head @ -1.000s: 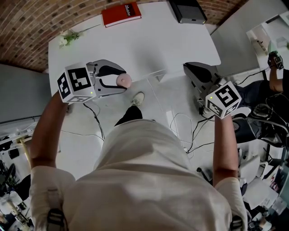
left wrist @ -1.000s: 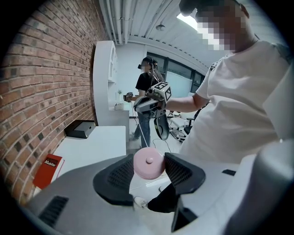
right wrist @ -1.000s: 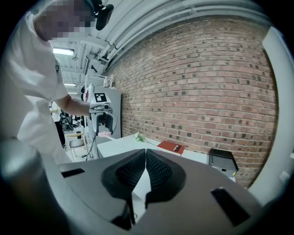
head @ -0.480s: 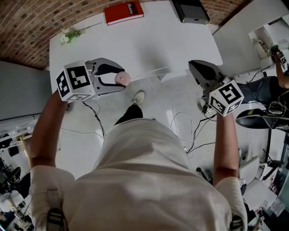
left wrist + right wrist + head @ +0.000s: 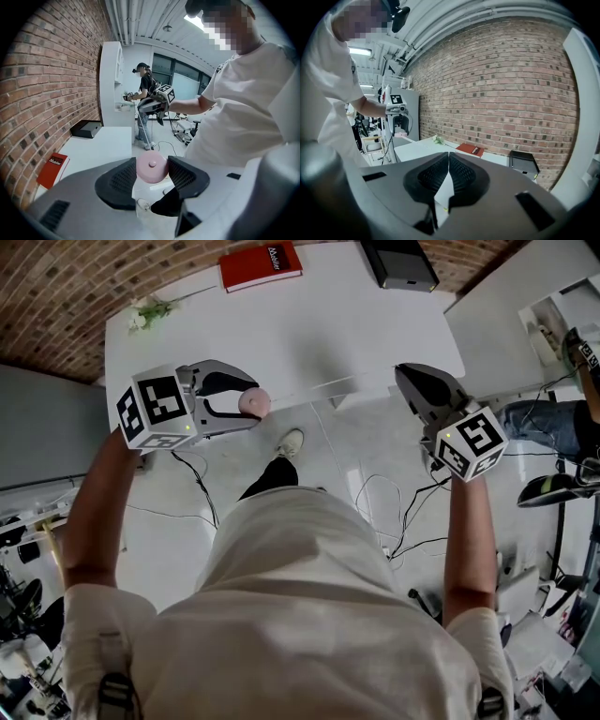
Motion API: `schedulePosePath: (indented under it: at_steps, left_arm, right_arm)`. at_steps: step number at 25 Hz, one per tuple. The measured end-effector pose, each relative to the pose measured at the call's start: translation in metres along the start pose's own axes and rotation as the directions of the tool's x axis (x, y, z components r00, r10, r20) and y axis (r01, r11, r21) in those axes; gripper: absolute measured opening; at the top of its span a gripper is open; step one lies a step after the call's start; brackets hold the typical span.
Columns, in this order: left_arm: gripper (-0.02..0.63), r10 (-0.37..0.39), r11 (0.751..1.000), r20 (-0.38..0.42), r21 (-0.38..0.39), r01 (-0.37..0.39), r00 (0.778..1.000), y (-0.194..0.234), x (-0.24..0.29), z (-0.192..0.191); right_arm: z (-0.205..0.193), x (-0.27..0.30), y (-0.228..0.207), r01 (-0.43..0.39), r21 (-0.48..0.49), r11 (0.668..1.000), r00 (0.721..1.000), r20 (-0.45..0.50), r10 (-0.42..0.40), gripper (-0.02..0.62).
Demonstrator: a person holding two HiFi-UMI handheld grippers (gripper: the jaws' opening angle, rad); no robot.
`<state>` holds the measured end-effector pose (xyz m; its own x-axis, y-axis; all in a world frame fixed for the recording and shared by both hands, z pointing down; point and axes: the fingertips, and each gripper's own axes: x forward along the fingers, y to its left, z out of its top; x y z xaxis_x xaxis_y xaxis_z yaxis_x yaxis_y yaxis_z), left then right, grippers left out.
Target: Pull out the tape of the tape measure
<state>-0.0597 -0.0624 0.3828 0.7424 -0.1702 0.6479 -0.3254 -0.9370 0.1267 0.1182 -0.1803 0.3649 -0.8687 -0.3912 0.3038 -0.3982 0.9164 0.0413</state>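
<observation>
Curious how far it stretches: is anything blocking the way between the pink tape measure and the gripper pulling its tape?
Nothing visible. The tape runs through open air from the pink tape measure in the left gripper to the shut right gripper, beside the edge of the white table.

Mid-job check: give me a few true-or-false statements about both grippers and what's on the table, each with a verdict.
1. The left gripper has the pink tape measure between its jaws. True.
2. The right gripper has its jaws spread wide. False: its jaws are together.
3. A red book lies on the white table, near the brick wall. True.
4. The black box stands on the floor. False: it sits on the table, at the wall end.
5. The two grippers touch each other. False: they are held well apart.
</observation>
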Motion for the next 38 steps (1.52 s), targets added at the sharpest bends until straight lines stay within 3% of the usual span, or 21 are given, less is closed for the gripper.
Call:
schedulePosePath:
  at_steps: [5,12,24,38]
  left_arm:
    - [0.209,0.004,1.000,0.015,-0.016,-0.004,1.000,0.006,-0.002,0.002]
    - [0.209,0.017,1.000,-0.022,-0.014,-0.017,1.000,0.008,-0.004,-0.011]
    - [0.209,0.024,0.999,-0.028,-0.035,-0.025,0.999,0.012,-0.007,-0.018]
    - [0.209,0.041,0.998,-0.029,-0.043,-0.042,0.999,0.018,-0.012,-0.022]
  right_arm:
    - [0.001,0.004,-0.005,0.011,-0.008,1.000,1.000,-0.005,-0.011,0.008]
    - [-0.007,-0.007,-0.039,0.098,0.035,0.995,0.995,-0.017,-0.097,0.008]
    - [-0.015,-0.002,-0.039,0.083,0.039,0.996,0.996,-0.034,-0.081,0.008]
    - [-0.013,-0.015,-0.060,0.144,0.038,0.989,0.989,-0.032,-0.143,0.008]
